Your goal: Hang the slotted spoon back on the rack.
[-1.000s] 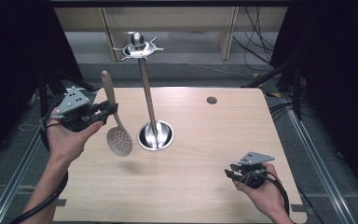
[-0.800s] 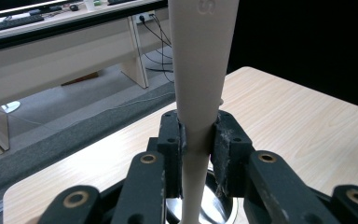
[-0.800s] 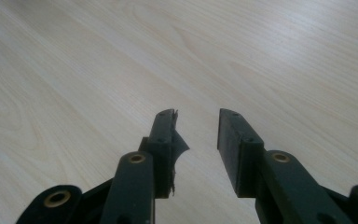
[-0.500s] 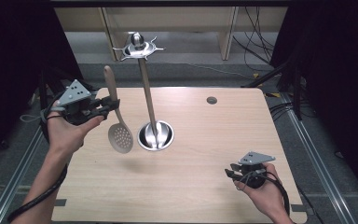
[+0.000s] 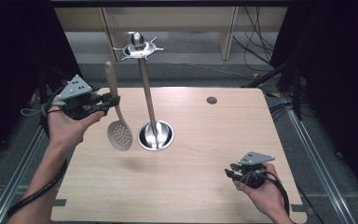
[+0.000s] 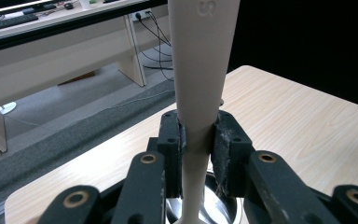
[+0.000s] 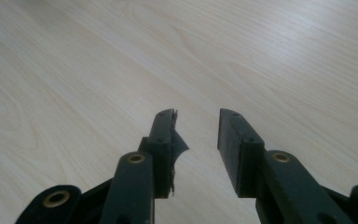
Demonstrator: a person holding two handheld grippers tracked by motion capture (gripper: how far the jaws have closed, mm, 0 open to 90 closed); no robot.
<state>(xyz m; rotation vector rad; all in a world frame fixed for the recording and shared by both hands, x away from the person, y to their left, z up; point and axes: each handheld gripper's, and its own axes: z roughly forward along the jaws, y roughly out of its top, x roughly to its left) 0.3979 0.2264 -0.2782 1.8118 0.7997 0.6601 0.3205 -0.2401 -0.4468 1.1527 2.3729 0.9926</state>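
A beige slotted spoon [image 5: 117, 119] hangs above the table's left side, handle up and perforated bowl down. My left gripper [image 5: 112, 101] is shut on its handle, and in the left gripper view the handle [image 6: 200, 70] stands upright, pinched between both pads. Just right of the spoon rises a steel utensil stand [image 5: 148, 100], a round base, a tall pole and a hooked crown on top. My right gripper [image 5: 230, 171] rests low over the table's front right corner. Its jaws [image 7: 196, 135] stand open above bare wood with nothing between them.
The light wooden table [image 5: 205, 140] has a small dark grommet hole [image 5: 211, 100] near its far edge. Behind the table stand pale desk legs [image 5: 227, 32] and loose cables on the floor. Dark curtains flank both sides.
My left hand has shifted slightly up and back with the spoon, bringing its handle more upright. The right hand has not moved.
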